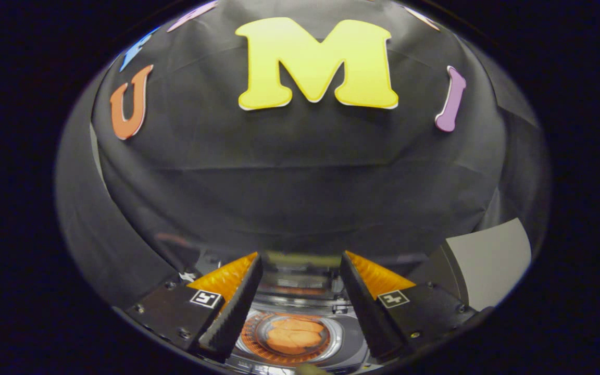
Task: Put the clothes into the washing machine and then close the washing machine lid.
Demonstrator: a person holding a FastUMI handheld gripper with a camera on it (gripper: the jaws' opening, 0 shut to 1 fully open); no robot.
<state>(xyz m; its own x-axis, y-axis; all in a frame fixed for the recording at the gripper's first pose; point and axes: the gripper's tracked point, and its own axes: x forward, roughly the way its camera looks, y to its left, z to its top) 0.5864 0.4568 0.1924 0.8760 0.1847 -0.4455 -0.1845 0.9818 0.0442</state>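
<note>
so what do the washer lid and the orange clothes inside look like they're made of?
Washing machine lid: seemingly glossy see-through plastic or glass, since it carries reflections.
Orange clothes: soft matte fabric, bunched in lumpy folds in the drum, seen between the open gripper fingers.

Handheld gripper point(300, 297), seen along its two jaws

Each jaw is a wedge-shaped finger with a ribbed, sawtooth inner face and a finely textured outer face. Each is bolted to a dark, flat mounting block with small round screws at its corners. A small square black-and-white marker sits on each block, close to the jaw's base.
</note>
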